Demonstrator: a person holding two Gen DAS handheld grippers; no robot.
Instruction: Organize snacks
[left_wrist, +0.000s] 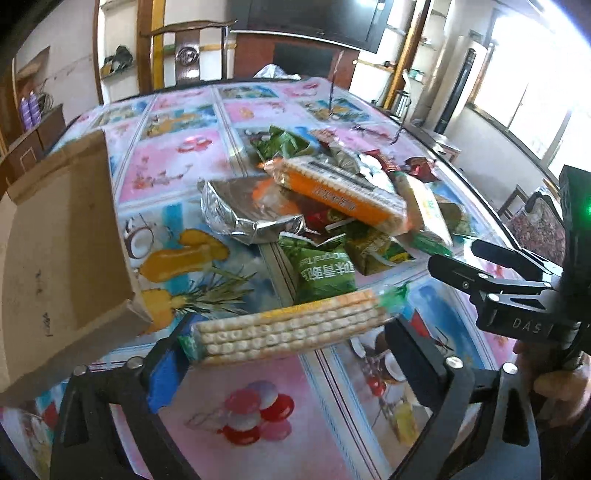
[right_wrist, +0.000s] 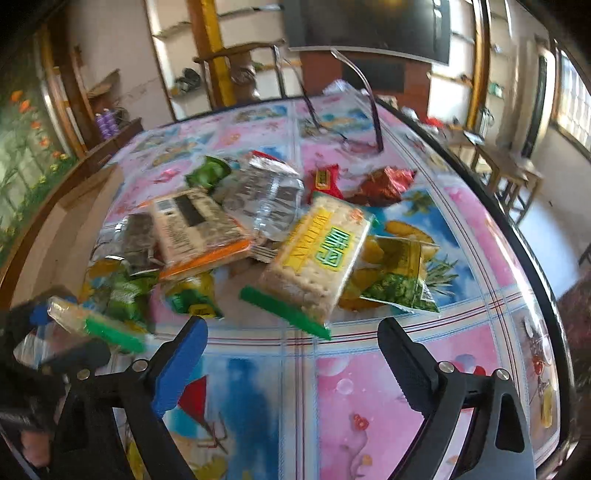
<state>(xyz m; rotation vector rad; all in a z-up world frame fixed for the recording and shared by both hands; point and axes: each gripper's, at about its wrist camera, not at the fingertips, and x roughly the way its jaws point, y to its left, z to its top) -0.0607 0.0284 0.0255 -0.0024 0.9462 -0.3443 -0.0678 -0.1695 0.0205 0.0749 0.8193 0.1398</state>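
Blue tape covers one finger (left_wrist: 166, 373) of the left gripper (left_wrist: 291, 354), and a cracker pack (left_wrist: 291, 328) spans the gap between that finger and the bare black one. Its green ends sit at the two fingertips, so the jaws, spread wide, seem to grip the pack lengthwise, lifted over the table (left_wrist: 177, 166); motion blur leaves the contact at the black finger unsure. Just to the left, a cardboard box (left_wrist: 62, 258) stands with its corner near the taped finger.

Beyond the pack lies the snack pile: a green bag (left_wrist: 325, 269), a foil bag (left_wrist: 243, 214) and an orange cracker pack (left_wrist: 343, 192) on top.

From the right wrist, the right gripper (right_wrist: 291, 332) is spread wide with nothing between its fingers. A yellow-labelled cracker pack (right_wrist: 317, 254) lies on the pile just ahead of the fingertips, its green end strip pointing into the gap, apart from both fingers. A pineapple-print bag (right_wrist: 399, 277) lies to its right, and red wrappers (right_wrist: 384, 186) lie further back.
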